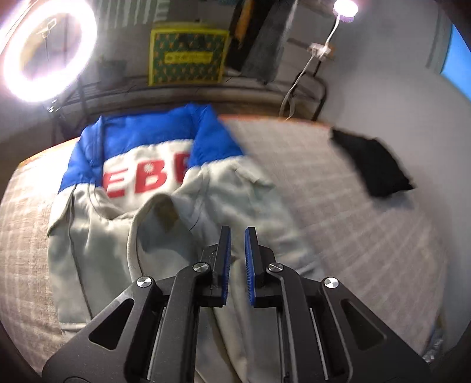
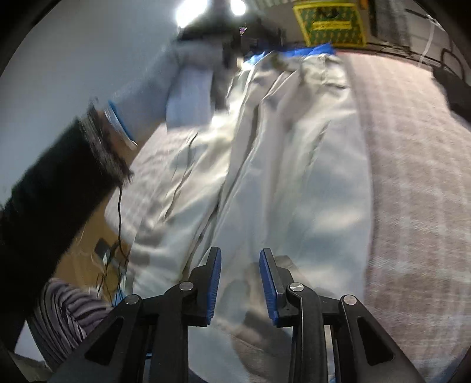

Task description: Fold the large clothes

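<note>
A large padded jacket point(image 1: 123, 212), pale grey with blue shoulders and red letters on a white band, lies spread on a checked bed cover point(image 1: 368, 235). One grey sleeve is folded across its front. My left gripper point(image 1: 238, 232) hovers over the jacket's lower part, jaws a small gap apart and nothing between them. In the right wrist view the same jacket point(image 2: 279, 176) stretches away lengthwise. My right gripper point(image 2: 240, 253) is open above the hem end and holds nothing. The person's left arm in a black sleeve point(image 2: 53, 188) reaches in from the left.
A black folded cloth point(image 1: 374, 162) lies on the bed cover at the right. A ring light point(image 1: 47, 50) stands at the far left, a lamp point(image 1: 344, 8) at the far right. A yellow-green box point(image 1: 188, 56) sits behind the bed. Striped cloth point(image 2: 64, 312) lies low left.
</note>
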